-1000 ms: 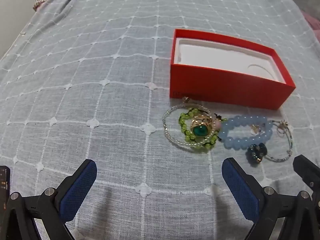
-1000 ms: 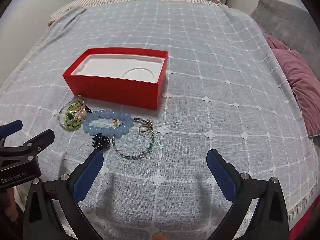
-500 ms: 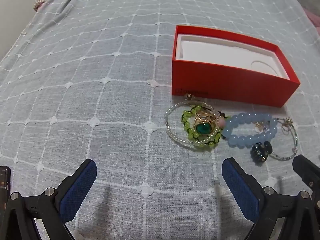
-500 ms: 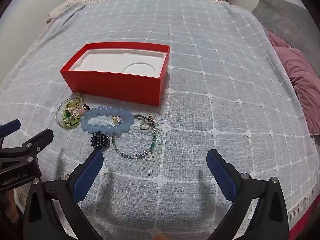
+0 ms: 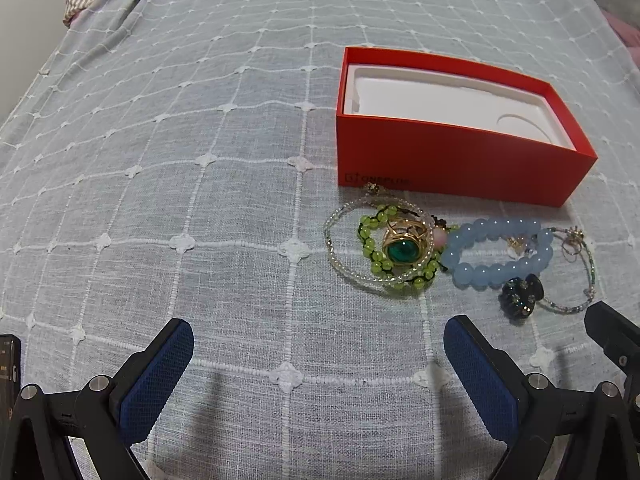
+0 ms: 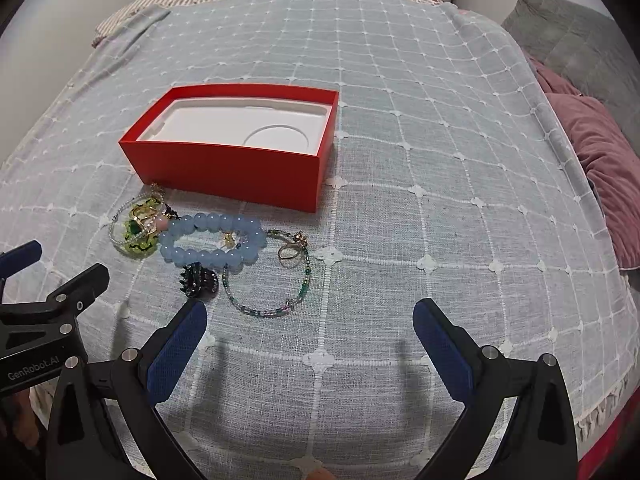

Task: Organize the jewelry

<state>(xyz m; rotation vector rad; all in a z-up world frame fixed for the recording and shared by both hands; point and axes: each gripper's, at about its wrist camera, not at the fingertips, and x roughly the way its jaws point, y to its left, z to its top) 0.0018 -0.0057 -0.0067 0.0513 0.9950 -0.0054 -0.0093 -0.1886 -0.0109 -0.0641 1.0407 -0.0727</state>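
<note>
An open red box (image 5: 460,160) with a white insert lies on the bed; it also shows in the right wrist view (image 6: 224,168). In front of it lies jewelry: a gold ring with a green stone (image 5: 404,246) inside a green bead bracelet (image 5: 370,240) and a clear bead loop, a blue bead bracelet (image 5: 496,268) (image 6: 212,256), a dark jeweled piece (image 5: 520,300) (image 6: 198,278), and a thin beaded bracelet (image 6: 272,310). My left gripper (image 5: 318,344) is open and empty, short of the jewelry. My right gripper (image 6: 310,320) is open and empty, just near of the thin bracelet.
The bed is covered by a grey cloth with a white grid pattern (image 6: 440,160). Pink and grey pillows (image 6: 600,168) lie at the right edge. The left gripper's body (image 6: 48,320) shows at the left of the right wrist view.
Both grippers have moved slightly forward toward the jewelry and box; both views show them a little nearer. Nothing was taken hold of.
</note>
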